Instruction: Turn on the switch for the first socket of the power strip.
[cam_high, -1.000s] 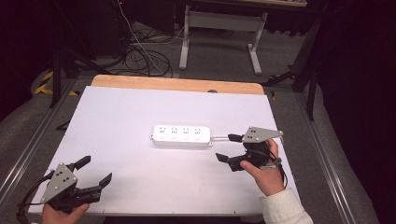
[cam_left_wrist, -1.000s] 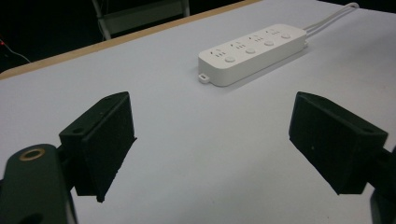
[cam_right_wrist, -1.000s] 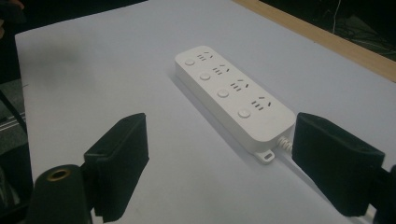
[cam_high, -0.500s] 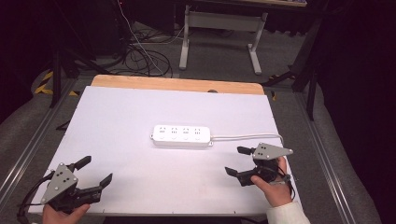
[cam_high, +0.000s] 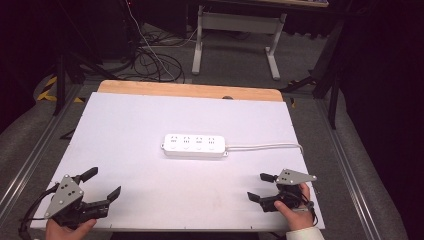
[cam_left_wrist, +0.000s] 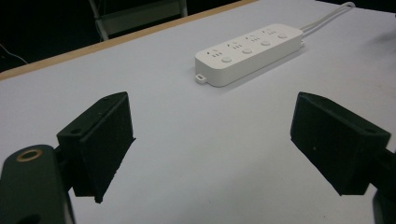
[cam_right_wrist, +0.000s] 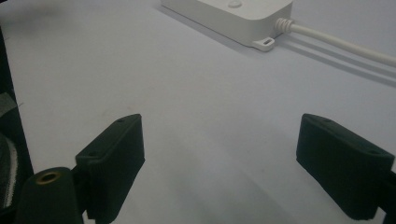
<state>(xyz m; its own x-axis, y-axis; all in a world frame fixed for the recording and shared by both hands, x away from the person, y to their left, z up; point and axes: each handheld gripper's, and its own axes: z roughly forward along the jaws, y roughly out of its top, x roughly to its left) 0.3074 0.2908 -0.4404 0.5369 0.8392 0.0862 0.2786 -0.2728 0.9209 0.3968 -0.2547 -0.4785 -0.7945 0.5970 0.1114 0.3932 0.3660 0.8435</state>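
White power strip (cam_high: 195, 145) lying flat at the middle of a white tabletop (cam_high: 130, 130), four socket groups facing up, white cord (cam_high: 265, 146) running off its right end toward the table's right edge. Bare wooden strip (cam_high: 190, 90) along the far edge beyond the power strip. Past that, grey carpeted floor, a tangle of black cables (cam_high: 150, 62) and the grey legs of a second desk (cam_high: 235, 25) in a dark room. Near-left of the power strip, well apart from it, left gripper (cam_high: 104, 183) held low at the table's front corner, jaws spread wide, nothing between them, hand (cam_high: 67, 231) at the edge. Near-right of the power strip, right gripper (cam_high: 261, 187) just above the surface, jaws likewise wide open and empty, hand (cam_high: 294, 215) wrapped around its body, grey plate (cam_high: 294, 176) on top.
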